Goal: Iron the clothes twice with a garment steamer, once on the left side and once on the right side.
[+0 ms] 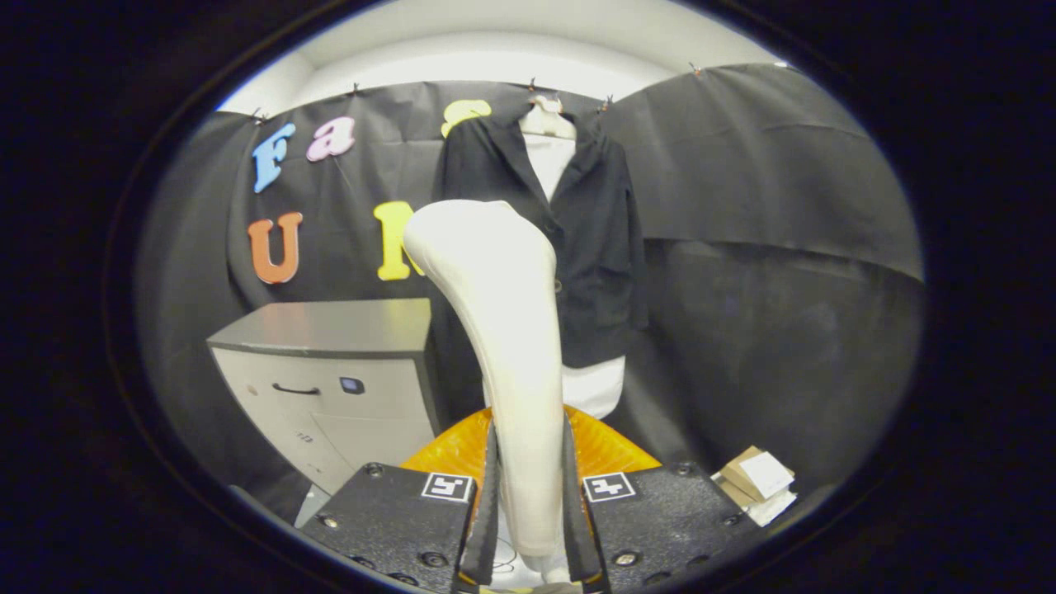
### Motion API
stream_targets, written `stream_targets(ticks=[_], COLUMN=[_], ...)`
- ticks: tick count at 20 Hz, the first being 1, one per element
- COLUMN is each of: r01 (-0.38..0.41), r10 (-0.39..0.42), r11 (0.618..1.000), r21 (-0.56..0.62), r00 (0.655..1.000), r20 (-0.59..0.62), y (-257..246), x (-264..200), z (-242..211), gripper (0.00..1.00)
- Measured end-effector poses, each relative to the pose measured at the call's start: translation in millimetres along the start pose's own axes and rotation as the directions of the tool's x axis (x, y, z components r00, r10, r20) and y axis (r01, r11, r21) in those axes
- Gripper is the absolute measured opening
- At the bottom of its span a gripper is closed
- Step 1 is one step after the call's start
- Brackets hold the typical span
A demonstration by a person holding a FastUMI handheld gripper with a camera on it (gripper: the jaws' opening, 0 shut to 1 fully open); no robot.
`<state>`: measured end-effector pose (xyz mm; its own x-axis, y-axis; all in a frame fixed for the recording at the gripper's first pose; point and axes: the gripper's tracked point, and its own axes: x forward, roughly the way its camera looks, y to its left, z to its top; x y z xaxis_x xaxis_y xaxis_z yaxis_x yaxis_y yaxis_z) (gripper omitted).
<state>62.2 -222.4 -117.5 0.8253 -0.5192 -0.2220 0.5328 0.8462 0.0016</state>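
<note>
A white garment steamer (503,330) stands upright between my fingers, its handle pinched at the bottom and its broad head rising toward the clothes. My gripper (528,495) is shut on the steamer's handle, both black fingers (487,503) pressing its sides. An orange translucent base (602,450) shows just behind the handle. Beyond the steamer, a black jacket (590,239) over a white shirt (594,388) hangs on a white hanger (546,122) against the booth wall. The steamer head covers the jacket's left half; it is some way short of the fabric.
A grey cabinet (330,388) with a drawer handle stands to the left of the hanging clothes. Small cardboard boxes (757,483) lie on the floor to the right of my fingers. Black cloth walls close in on all sides.
</note>
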Motion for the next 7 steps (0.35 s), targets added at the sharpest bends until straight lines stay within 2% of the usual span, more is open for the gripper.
stream_targets(ticks=[7], r01=[-0.058], r10=[0.064], r11=[0.996], r21=[-0.061], r00=[0.994], r20=[0.091], y=[21.8], x=[-69.0], z=[44.4], gripper=[0.36])
